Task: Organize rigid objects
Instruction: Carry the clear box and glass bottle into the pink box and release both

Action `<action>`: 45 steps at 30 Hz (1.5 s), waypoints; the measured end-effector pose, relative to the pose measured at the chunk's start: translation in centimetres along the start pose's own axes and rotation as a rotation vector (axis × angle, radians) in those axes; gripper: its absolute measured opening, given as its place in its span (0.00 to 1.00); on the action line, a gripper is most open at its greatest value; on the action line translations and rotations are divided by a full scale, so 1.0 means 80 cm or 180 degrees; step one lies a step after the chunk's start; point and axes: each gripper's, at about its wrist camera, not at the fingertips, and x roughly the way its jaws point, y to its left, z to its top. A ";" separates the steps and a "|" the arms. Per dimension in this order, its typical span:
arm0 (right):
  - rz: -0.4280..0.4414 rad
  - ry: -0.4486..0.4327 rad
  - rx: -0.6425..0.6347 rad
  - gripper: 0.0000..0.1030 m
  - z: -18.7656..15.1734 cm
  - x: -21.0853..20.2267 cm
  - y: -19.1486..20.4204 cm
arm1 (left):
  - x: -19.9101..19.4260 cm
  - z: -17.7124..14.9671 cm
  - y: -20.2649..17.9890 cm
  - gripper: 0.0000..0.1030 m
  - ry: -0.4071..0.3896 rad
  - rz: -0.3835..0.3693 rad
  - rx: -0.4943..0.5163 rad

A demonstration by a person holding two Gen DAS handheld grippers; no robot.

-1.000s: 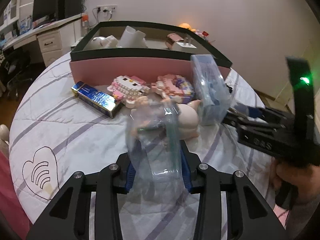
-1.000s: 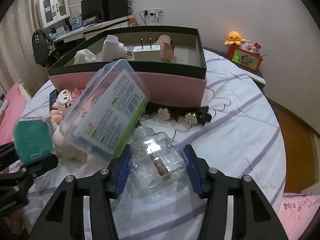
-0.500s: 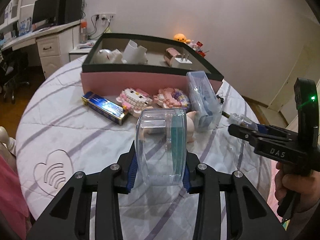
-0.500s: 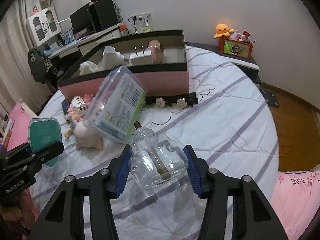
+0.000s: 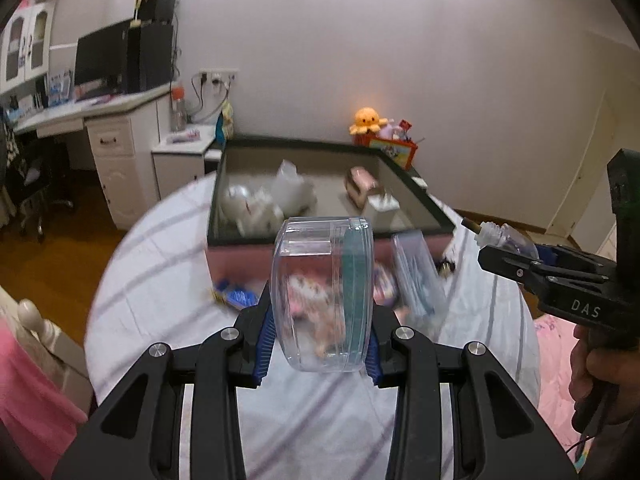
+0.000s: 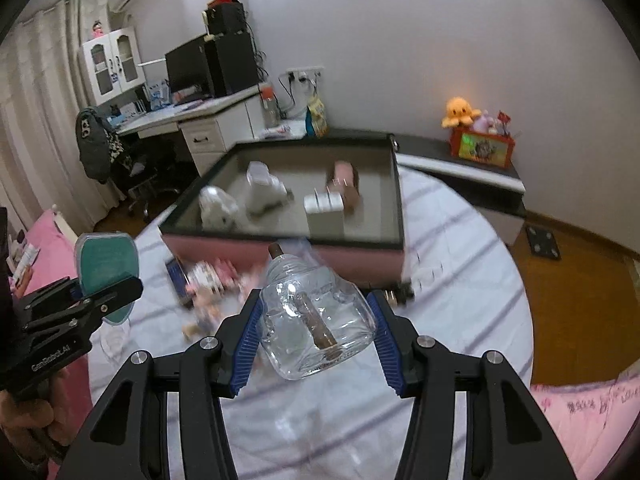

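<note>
My left gripper (image 5: pixel 321 336) is shut on a clear plastic case with a teal lid (image 5: pixel 320 280), held up above the round table. In the right wrist view the same case (image 6: pixel 105 266) shows at the left in the left gripper (image 6: pixel 116 296). A small clear glass bottle with a brown stick inside (image 6: pixel 320 312) sits between the blue pads of my right gripper (image 6: pixel 316 322), which is shut on it. From the left wrist view, that bottle (image 5: pixel 506 238) pokes out of the right gripper (image 5: pixel 504 260) at the right. Behind both stands the pink box with a dark rim (image 5: pixel 332 238) (image 6: pixel 280 240).
Inside the box lie white items, a white charger (image 6: pixel 323 212) and a pink-brown object (image 6: pixel 344 178). On the striped tablecloth in front lie a blue tin (image 5: pixel 236 298), block toys (image 6: pixel 208 276) and a clear labelled case (image 5: pixel 418 276). Desk, chair and floor surround the table.
Both grippers have risen from the table, carrying the teal-lidded case and the glass bottle. The box and the loose toys now lie lower and farther off.
</note>
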 end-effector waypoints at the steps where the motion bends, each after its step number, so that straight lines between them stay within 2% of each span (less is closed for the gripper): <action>1: 0.0009 -0.0031 -0.0020 0.51 0.007 0.001 0.003 | 0.000 0.008 0.002 0.36 -0.0037 0.0014 0.0011; 9: 0.0062 -0.0182 -0.0022 0.51 0.078 0.038 0.003 | 0.033 0.081 0.020 0.36 -0.0189 0.0043 0.0035; 15: 0.0088 -0.0112 0.0075 0.51 0.117 0.090 -0.008 | 0.078 0.121 0.034 0.36 -0.0141 0.0070 -0.0005; 21: 0.0078 0.0086 0.0190 0.51 0.127 0.144 -0.018 | 0.127 0.137 0.041 0.36 0.0033 0.0097 -0.0018; 29: 0.0053 0.0222 0.0274 0.52 0.124 0.172 -0.026 | 0.172 0.133 0.040 0.37 0.0314 0.0170 -0.0005; 32: 0.0057 0.0224 0.0319 0.52 0.123 0.174 -0.030 | 0.175 0.130 0.042 0.51 0.0340 0.0217 0.0010; 33: 0.0058 0.0218 0.0341 0.55 0.123 0.173 -0.032 | 0.175 0.132 0.043 0.62 0.0335 0.0238 0.0010; 36: 0.0082 0.0183 0.0405 0.82 0.121 0.168 -0.036 | 0.164 0.132 0.045 0.86 0.0232 0.0301 -0.0016; 37: 0.0093 0.0167 0.0429 0.82 0.121 0.167 -0.037 | 0.158 0.133 0.046 0.94 0.0185 0.0325 -0.0023; 39: 0.0095 0.0146 0.0506 0.87 0.118 0.160 -0.041 | 0.146 0.133 0.046 1.00 0.0095 0.0356 -0.0028; 45: 0.0007 0.0065 0.0640 0.88 0.110 0.138 -0.046 | 0.116 0.128 0.048 1.00 -0.0014 0.0445 -0.0012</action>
